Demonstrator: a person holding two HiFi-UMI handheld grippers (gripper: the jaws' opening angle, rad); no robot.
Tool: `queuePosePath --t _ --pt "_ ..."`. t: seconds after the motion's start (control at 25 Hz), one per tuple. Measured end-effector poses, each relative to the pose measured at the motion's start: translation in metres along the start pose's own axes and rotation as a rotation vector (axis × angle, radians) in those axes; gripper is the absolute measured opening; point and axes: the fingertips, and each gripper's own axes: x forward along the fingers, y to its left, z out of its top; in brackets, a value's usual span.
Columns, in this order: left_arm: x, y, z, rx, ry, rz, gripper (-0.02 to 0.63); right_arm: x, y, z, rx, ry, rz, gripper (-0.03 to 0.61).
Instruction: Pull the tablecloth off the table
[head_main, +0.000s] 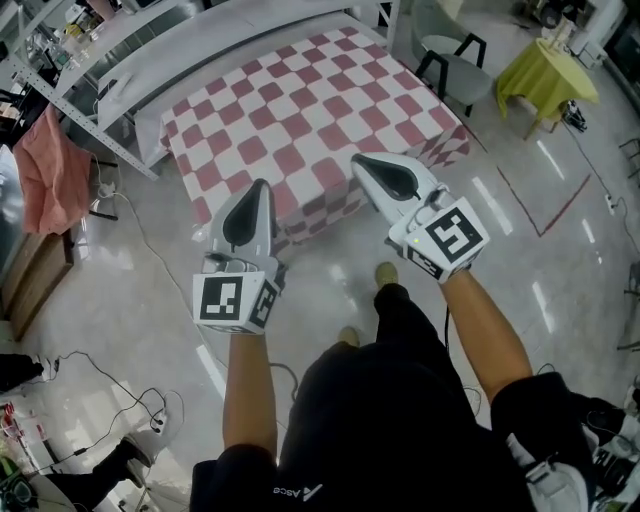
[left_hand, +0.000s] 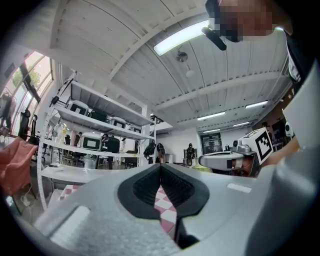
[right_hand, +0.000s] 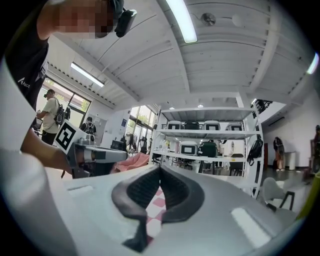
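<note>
Both pairs of jaws are pressed together, with nothing caught between them. The left gripper (left_hand: 160, 166) and right gripper (right_hand: 160, 168) hover side by side over the near edge of the checked tablecloth (head_main: 300, 110). The cloth lies spread flat, just beside the white rack (head_main: 150, 40).

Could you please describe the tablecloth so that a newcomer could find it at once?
Beside the long white shelf rack, a table stands on the shiny floor. The tablecloth covers its whole top. It alone is checked pink and white; the yellow cloth farther right is plain.
</note>
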Motion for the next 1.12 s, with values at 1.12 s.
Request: queuePosePath --t 1.12 --pt "0.238 0.144 -0.158 -0.157 0.379 0.508 0.174 0.185 -0.278 -0.203 0.193 0.318 0.100 0.208"
